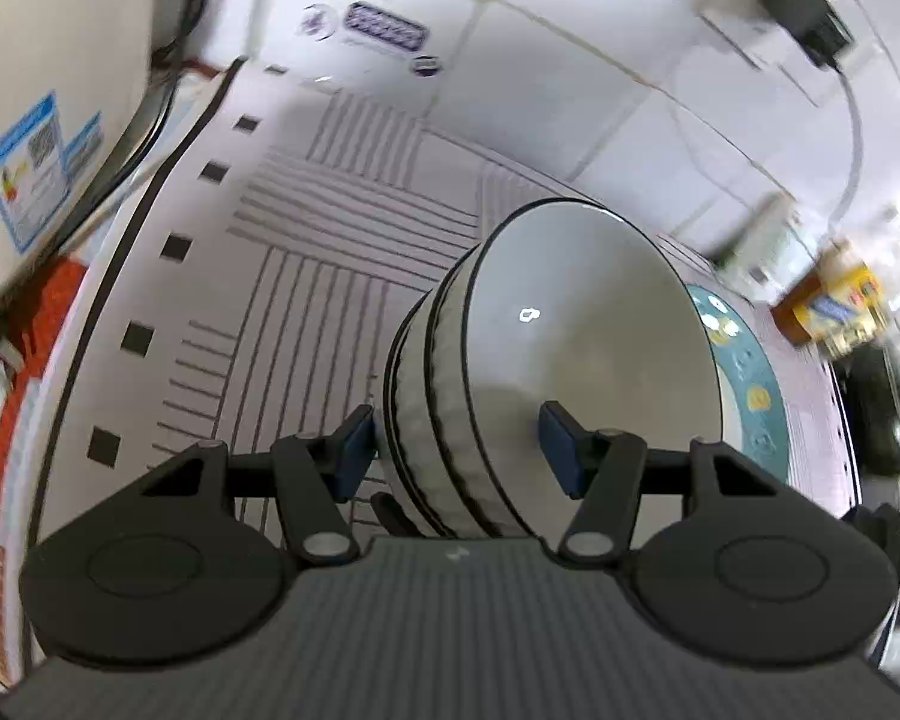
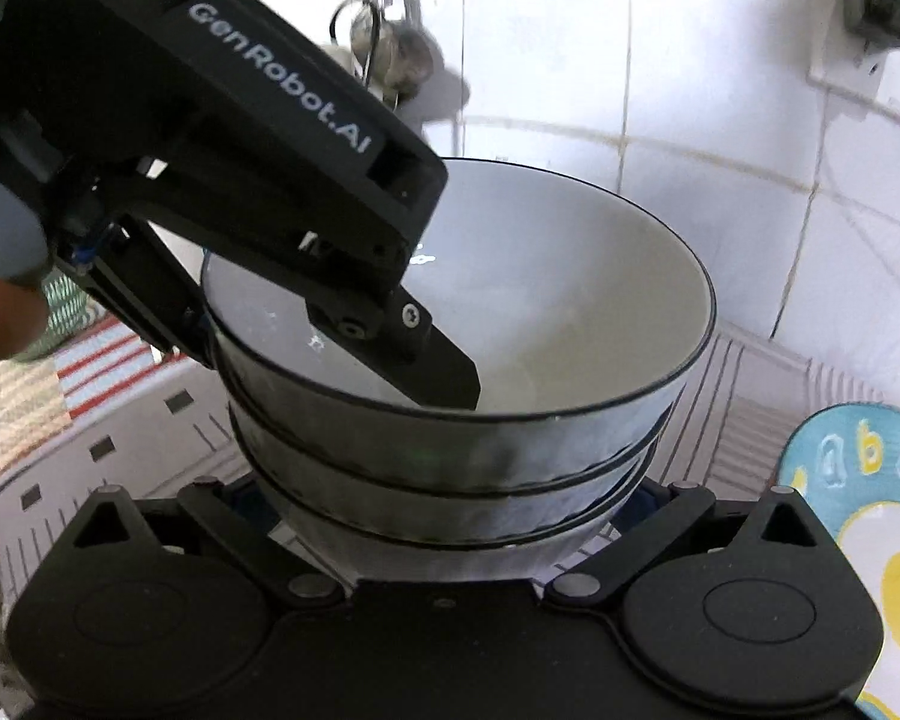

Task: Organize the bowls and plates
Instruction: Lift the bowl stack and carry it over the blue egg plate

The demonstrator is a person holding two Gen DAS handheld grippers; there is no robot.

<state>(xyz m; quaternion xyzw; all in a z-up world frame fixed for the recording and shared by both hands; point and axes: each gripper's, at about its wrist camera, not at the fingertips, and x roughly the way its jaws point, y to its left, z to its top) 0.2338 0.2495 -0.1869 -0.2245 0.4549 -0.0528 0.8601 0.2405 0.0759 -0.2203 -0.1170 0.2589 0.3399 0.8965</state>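
White wall tiles (image 1: 600, 60) back a counter covered by a white mat (image 1: 306, 276) printed with grey line blocks and a row of black squares along its edge.

Left wrist view: a stack of bowls (image 1: 546, 372) sits between the fingers of the left gripper (image 1: 459, 447). Each bowl is white with a thin black rim line and a ribbed outer wall; three rims are visible. One blue finger pad (image 1: 354, 450) lies outside the stack wall, the other inside the top bowl; the fingers are spread around the near wall, and contact cannot be confirmed. A plate (image 1: 750, 384) with a teal border and yellow marks lies just behind the stack on the mat. A white appliance (image 1: 48, 120) with blue stickers stands at the left. A black plug (image 1: 810, 12) sits in a wall socket at upper right.

Right wrist view: the same stack (image 2: 450, 450) fills the centre, held between the spread fingers of the right gripper (image 2: 450, 504); the fingertips are hidden behind the lowest bowl, so contact cannot be confirmed. The left gripper body, lettered "GenRobot.AI", reaches in from upper left with one finger (image 2: 438, 360) inside the top bowl. Metal utensils (image 2: 390, 54) hang on the tiled wall behind. The teal plate (image 2: 858, 480) lies at right. A red-striped cloth (image 2: 90, 372) lies at left.
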